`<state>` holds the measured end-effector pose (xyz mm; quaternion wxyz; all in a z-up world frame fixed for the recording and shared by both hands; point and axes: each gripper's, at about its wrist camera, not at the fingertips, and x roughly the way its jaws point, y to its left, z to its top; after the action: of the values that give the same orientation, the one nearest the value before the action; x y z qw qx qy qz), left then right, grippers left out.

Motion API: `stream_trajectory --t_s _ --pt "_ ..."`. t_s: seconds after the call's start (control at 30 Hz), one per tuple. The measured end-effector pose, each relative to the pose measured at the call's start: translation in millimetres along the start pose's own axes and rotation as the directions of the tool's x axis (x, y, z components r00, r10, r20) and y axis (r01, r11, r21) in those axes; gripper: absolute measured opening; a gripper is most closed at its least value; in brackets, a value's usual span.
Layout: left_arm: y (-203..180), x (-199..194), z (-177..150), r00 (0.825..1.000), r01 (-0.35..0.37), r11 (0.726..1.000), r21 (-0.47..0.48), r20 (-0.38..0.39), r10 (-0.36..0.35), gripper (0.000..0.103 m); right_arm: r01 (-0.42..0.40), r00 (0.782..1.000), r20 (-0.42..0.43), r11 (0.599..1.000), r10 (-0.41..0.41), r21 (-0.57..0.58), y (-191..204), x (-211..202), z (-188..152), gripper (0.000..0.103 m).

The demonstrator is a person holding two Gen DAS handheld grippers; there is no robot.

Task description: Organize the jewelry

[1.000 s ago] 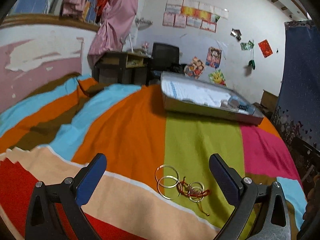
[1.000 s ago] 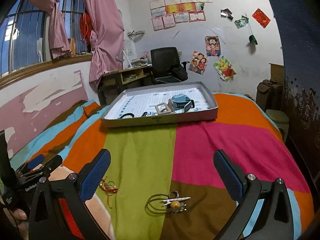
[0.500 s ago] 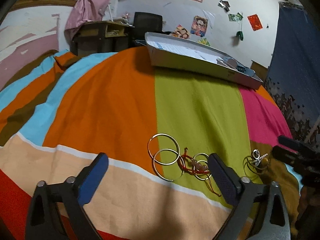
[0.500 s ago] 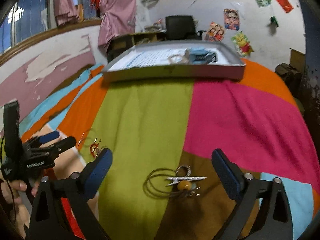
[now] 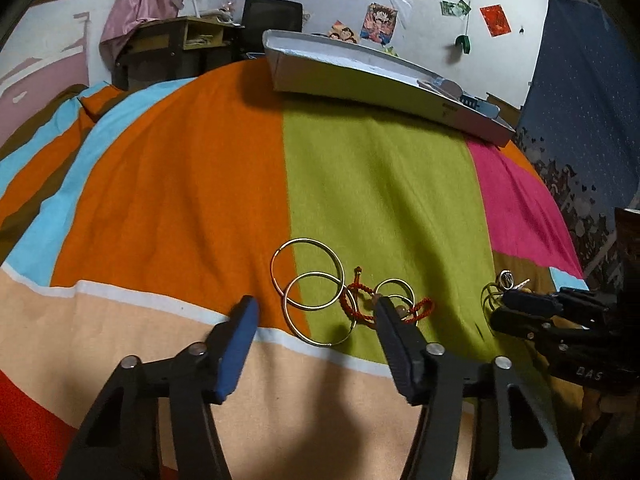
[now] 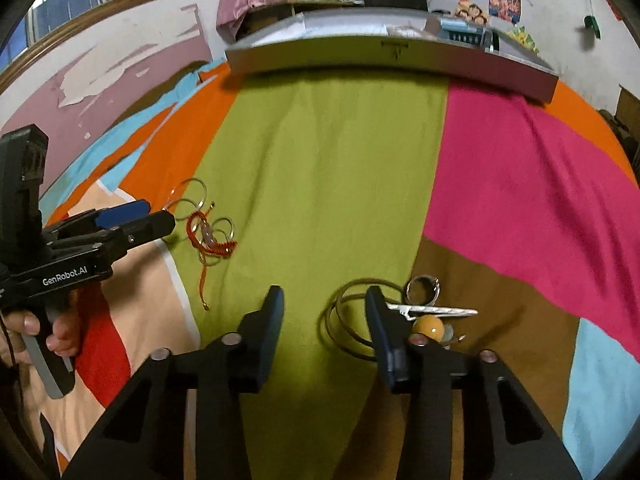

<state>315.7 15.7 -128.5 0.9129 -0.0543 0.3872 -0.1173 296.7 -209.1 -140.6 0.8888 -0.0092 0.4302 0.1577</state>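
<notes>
Both grippers were low over the bed [image 5: 192, 184], each angled down at its own cluster of jewelry, apparently so that two pieces could be lifted at once. The left gripper [image 5: 316, 306] stood over the near part of the bedspread, where the orange, green and cream patches meet; its fingers [image 5: 238, 344] were roughly half open and closing, with the lower of two overlapping gold bangles [image 5: 310, 284] lying between them but no pad seen pressing on it. The red cord bracelet [image 5: 360, 300] and small rings tangled in it lay against the right-hand finger, partly hidden, so whether that finger touched them could not be told. The right gripper [image 6: 324, 300] was over the green-brown boundary nearer the bed's right edge; its fingers [image 6: 272, 320] were narrower and also closing, holding nothing, with bare green cloth and one arc of the dark wire loops [image 6: 344, 320] between them. The silver ring [image 6: 423, 289], silver clip [image 6: 436, 311] and yellow bead [image 6: 428, 328] sat just outside its right-hand finger. The grey tray [image 6: 392, 62] waited at the far end of the bed, well apart from both clusters, presumably the destination; some items already lay in it, too small to identify.
</notes>
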Motion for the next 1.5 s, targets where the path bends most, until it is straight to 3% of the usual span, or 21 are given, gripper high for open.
stream_trajectory --t_s 0.23,0.4,0.47,0.67,0.9,1.03,1.3,1.5 --pt "8 5 1 1.000 0.010 0.999 -0.041 -0.029 -0.011 0.031 -0.013 0.996 -0.085 1.000 0.015 0.026 1 21 -6 0.029" --pt "5 12 1 0.998 0.019 0.999 -0.043 -0.066 -0.022 0.009 -0.035 0.992 -0.118 0.996 0.045 0.082 -1 31 -9 0.024" --pt "5 12 0 0.997 0.024 0.998 -0.050 -0.069 -0.028 0.006 -0.046 0.991 -0.122 0.993 0.059 0.106 -3 34 -10 0.020" --pt "-2 1 -2 0.997 0.022 0.999 -0.042 -0.074 -0.025 0.004 -0.079 0.987 -0.130 0.988 0.096 0.132 0 40 -14 0.004" --pt "-5 -26 -1 0.996 0.026 0.997 -0.068 -0.085 -0.032 0.003 -0.202 0.971 -0.083 0.957 0.223 0.209 3 36 -10 0.003" --pt "0 -46 2 0.996 0.035 0.994 -0.106 -0.072 -0.043 0.003 -0.307 0.948 -0.002 0.915 0.319 0.262 5 23 -3 0.003" --pt "-7 -67 11 0.996 0.072 0.989 -0.127 -0.041 -0.078 0.003 -0.417 0.908 0.120 0.851 0.400 0.318 2 4 5 0.003" --pt "-20 -75 13 0.997 0.063 0.995 -0.073 -0.028 -0.065 0.003 -0.470 0.882 0.187 0.830 0.432 0.300 -6 -9 11 0.003"
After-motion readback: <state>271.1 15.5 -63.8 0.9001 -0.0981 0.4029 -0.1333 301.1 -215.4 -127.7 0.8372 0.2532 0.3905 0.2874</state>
